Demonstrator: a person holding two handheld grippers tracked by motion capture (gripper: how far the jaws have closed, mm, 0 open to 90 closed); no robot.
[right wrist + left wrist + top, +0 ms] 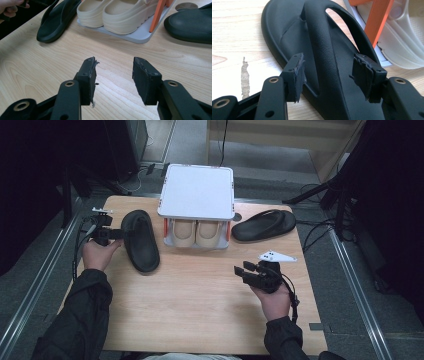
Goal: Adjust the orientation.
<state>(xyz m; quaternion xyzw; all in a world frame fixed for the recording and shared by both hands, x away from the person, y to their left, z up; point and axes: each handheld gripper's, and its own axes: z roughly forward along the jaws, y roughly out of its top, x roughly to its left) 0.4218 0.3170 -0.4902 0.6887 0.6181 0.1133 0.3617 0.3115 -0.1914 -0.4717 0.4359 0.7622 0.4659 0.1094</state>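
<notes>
- Now the left gripper (329,75) has its jaws wide around the strap of the black sandal (322,50), not pinching it
- Down at the lower right, the right gripper (245,270) has wide jaws with nothing in them

Both forearms are brought in from the bottom of the high view, in dark sleeves, elbows kept wide. The left hand (98,253) is wrapped around the body of the left gripper (121,234), which is held level and pointed toward the table's middle, with its cable looped off behind the wrist. In the left gripper view its 2 jaws are seen spread apart, pads pressed on nothing. The right gripper (242,271) is cradled in the right hand (274,299), aimed up and to the left, its grey three-cornered plate riding on top. Its 2 jaws are parted wide too, seen clearly in the right gripper view.
</notes>
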